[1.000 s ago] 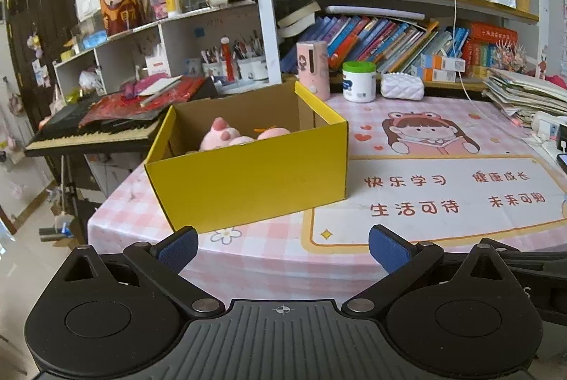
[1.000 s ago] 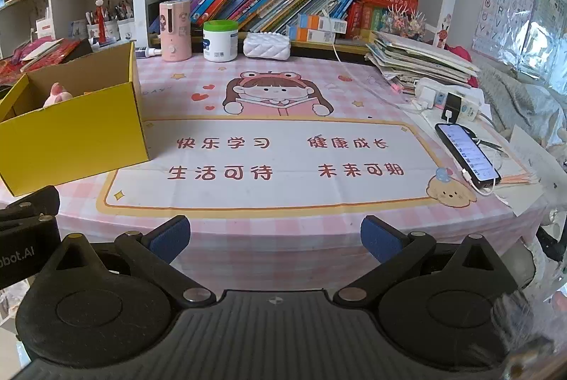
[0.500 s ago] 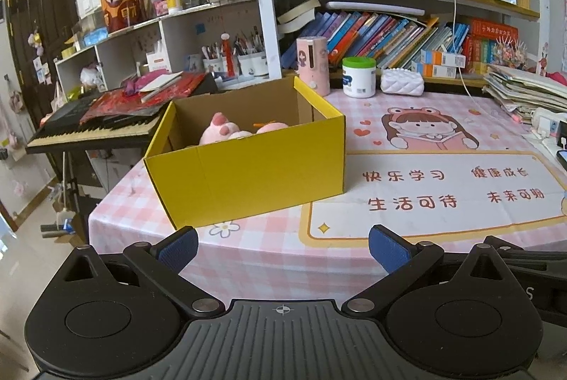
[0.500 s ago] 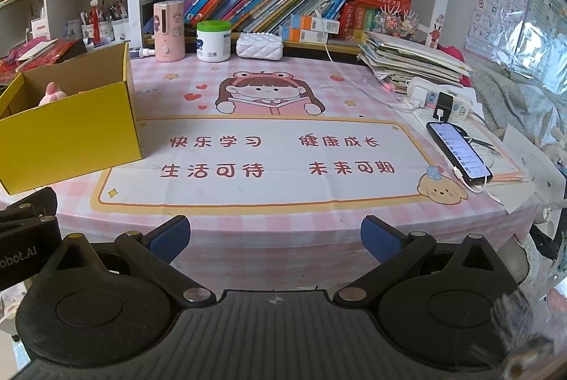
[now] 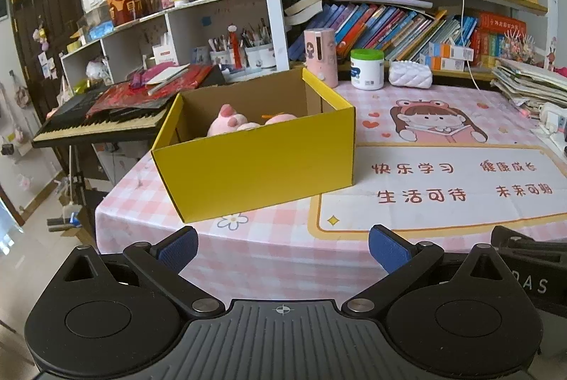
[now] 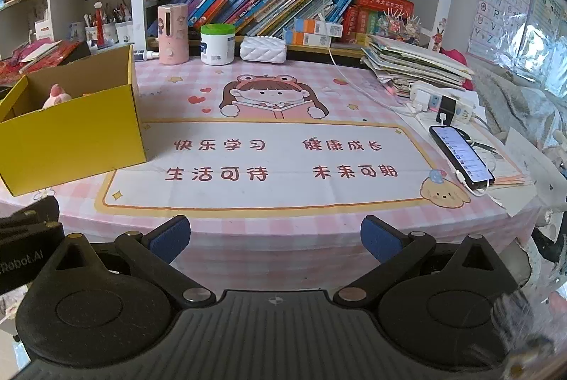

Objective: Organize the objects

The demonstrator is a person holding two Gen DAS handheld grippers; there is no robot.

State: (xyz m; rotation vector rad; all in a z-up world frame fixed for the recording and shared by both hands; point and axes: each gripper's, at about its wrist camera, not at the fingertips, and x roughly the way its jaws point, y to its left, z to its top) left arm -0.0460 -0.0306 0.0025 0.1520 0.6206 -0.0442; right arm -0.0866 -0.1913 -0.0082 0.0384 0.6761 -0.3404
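A yellow cardboard box [image 5: 258, 167] stands open on the left part of the pink checked table [image 5: 255, 252]; it shows again at the left in the right wrist view as the yellow box [image 6: 71, 139]. Pink plush toys [image 5: 230, 121] lie inside it, partly hidden by the front wall. My left gripper [image 5: 282, 247] hangs open in front of the table's near edge, short of the box, nothing between its blue pads. My right gripper [image 6: 275, 238] is open too, off the near edge, facing the printed mat [image 6: 269, 163].
A pink dispenser [image 6: 172, 34], a green-lidded white jar [image 6: 217, 44] and a white quilted pouch [image 6: 263, 49] line the back under the bookshelves. A phone [image 6: 460, 156], power strip [image 6: 443, 101] and stacked papers [image 6: 414, 64] fill the right side. A keyboard [image 5: 95, 124] stands left of the table.
Both grippers have drawn back from the table a little, so the box and mat look smaller and farther. Both stay open, and nothing on the table has shifted.
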